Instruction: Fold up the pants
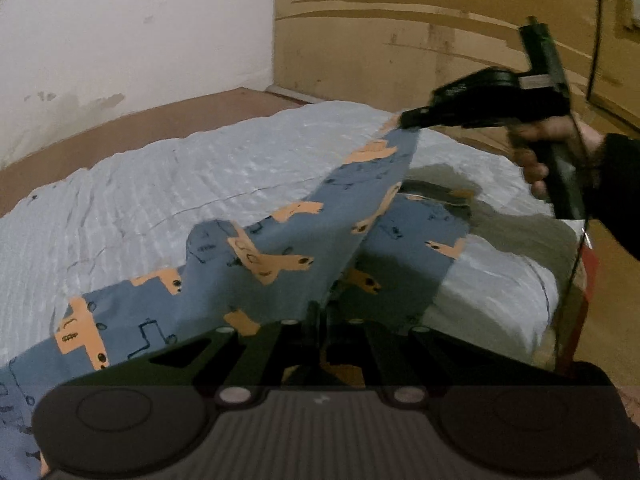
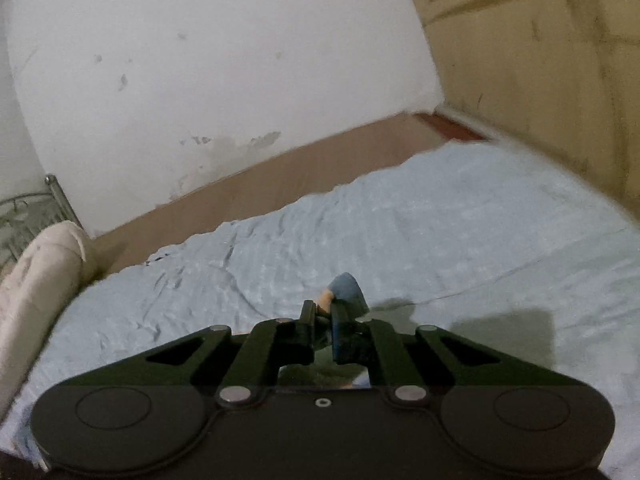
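Bed with pale blue quilted bedspread [image 1: 168,184], wrinkled, ribbed texture, covering most of both views. Brown strip of mattress or frame edge [image 1: 132,124] along the far side, against a white wall [image 1: 140,28] with scuffs and a grey stain low down. Tan wood-grain panel [image 1: 420,32] at the right, meeting the white wall in a corner. In the right wrist view, a rolled cream cushion or bolster [image 2: 36,288] at the left edge, wire rack [image 2: 24,212] behind it (blurry, hard to say more).

Blue pants [image 1: 288,240], printed with orange airplanes and small dark line drawings, on the near right part of the bed. Partly lifted off the spread: one taut ridge of fabric rising from the near edge up and away to the right, long axis along that diagonal. Lower layer flat beneath it, a section spreading toward the near left corner. Which end is waistband, cannot tell.

Left gripper [image 1: 316,312] fully closed, pinching the near end of the ridge. Right gripper [image 1: 408,120] nearly closed, clamped on the raised far corner of the pants (blue and orange tip poking out past the fingers [image 2: 307,316] in its own view). Hand [image 1: 536,152] with dark sleeve on the right gripper's handle.
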A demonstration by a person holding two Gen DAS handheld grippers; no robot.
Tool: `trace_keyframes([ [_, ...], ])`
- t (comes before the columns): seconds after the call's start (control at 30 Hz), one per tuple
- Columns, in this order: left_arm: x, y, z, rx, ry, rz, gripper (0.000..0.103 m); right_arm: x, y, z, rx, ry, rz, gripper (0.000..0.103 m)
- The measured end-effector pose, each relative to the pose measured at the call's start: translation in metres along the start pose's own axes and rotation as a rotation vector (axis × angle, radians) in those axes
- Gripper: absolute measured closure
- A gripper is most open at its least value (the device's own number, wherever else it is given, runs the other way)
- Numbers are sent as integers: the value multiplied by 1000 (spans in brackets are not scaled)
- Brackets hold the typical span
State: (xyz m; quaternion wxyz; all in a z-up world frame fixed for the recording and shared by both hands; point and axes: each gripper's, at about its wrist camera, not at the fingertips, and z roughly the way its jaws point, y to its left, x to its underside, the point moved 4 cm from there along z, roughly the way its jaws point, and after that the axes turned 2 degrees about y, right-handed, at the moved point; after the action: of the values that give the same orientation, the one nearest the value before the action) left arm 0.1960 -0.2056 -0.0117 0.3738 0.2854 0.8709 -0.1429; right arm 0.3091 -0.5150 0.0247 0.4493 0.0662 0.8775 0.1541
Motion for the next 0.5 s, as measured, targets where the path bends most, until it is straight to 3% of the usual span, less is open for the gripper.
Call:
trace_keyframes([
  [0.13, 6, -11, 6, 2, 19, 58, 103, 32, -20, -31, 71, 6, -1, 96],
  [0.3, 20, -17, 19, -4, 79, 70, 103, 79, -49, -25, 113, 83, 80, 96],
  [0.5, 22, -19, 17, -17, 70, 92, 103, 89, -49, -36, 115, 28, 82, 96],
])
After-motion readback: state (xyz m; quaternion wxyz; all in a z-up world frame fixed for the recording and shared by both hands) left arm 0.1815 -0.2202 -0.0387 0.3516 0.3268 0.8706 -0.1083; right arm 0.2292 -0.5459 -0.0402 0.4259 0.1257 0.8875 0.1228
